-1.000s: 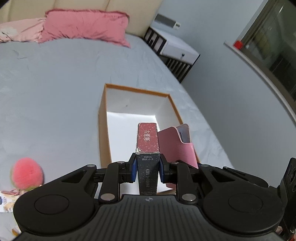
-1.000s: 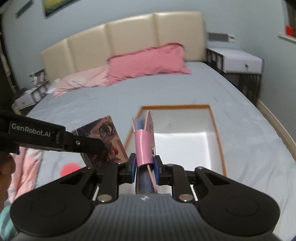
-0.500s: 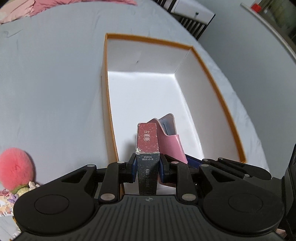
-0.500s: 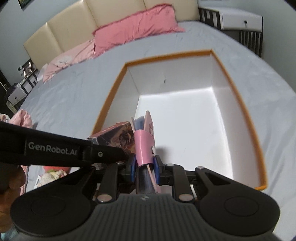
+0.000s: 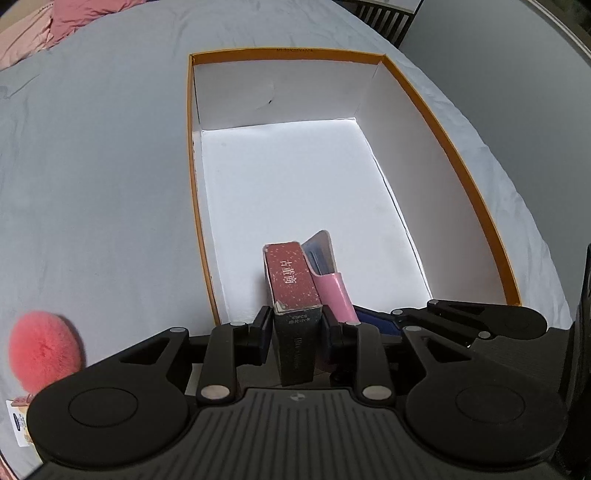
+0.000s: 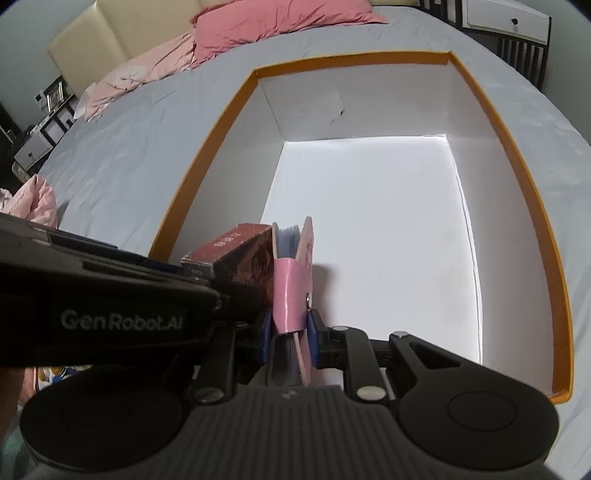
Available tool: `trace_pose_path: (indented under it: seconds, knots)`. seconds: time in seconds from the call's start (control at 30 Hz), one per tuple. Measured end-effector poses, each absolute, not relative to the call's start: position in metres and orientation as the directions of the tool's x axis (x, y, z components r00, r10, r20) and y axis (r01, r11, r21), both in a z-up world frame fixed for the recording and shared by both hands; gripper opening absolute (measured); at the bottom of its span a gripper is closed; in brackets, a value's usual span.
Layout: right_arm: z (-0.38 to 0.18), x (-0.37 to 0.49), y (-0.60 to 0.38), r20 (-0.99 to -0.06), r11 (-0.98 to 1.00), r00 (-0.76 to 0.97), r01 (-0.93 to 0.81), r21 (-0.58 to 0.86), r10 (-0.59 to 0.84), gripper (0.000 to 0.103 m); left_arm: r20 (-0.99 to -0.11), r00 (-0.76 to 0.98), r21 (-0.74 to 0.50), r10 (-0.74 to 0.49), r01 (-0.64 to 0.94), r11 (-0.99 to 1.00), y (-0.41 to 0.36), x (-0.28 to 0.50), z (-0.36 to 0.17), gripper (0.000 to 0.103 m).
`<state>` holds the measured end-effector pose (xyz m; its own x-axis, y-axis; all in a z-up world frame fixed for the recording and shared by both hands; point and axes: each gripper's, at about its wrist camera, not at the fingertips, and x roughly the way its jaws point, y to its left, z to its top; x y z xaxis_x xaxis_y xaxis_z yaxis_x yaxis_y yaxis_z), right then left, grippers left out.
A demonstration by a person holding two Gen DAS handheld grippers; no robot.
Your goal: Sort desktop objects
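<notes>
- Both grippers have dropped closer to the orange-rimmed box point(image 5: 458, 155) since a second ago; its white floor now fills most of each view, where earlier the box sat well ahead on the bed.
- Left gripper point(image 5: 293, 328) clamps a red card box point(image 5: 291, 280), fingers tight on its dark near end; it hangs over the box's near-left part.
- Right gripper point(image 6: 290, 334) grips a pink card holder point(image 6: 291, 288), blue sleeves showing at its top.
- Card box and holder sit just beside each other, holder on the right.
- Pink pom-pom point(image 5: 44, 349) lies on the grey bedsheet point(image 5: 92, 166), left of the box.
- Pink pillows point(image 6: 273, 22) at the far end.
</notes>
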<state>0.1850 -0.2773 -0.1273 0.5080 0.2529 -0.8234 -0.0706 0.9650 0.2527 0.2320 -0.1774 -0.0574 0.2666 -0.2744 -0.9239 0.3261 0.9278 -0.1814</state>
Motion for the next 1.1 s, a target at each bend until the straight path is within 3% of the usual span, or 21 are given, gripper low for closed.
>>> trace_pose_path:
  seconds: [0.33, 0.5, 0.8, 1.1]
  knots:
    - [-0.129, 0.193, -0.276, -0.850, 0.969, 0.468, -0.068, 0.239, 0.242, 0.021, -0.916, 0.228, -0.240, -0.330, 0.348, 0.906, -0.173, 0.240, -0.057, 0.034]
    - [-0.128, 0.194, -0.277, -0.852, 0.972, 0.468, -0.079, 0.223, 0.234, 0.021, -0.883, 0.223, -0.335, -0.413, 0.317, 0.887, -0.162, 0.244, -0.054, 0.050]
    - [-0.129, 0.201, -0.272, -0.856, 0.972, 0.461, -0.097, 0.215, 0.235, 0.021, -0.773, 0.389, -0.427, -0.501, 0.265, 0.865, -0.113, 0.211, -0.025, 0.050]
    - [-0.128, 0.205, -0.263, -0.870, 0.961, 0.410, -0.079, 0.265, 0.274, 0.021, -0.789, 0.395, -0.431, -0.470, 0.190, 0.882, -0.091, 0.198, -0.037, 0.050]
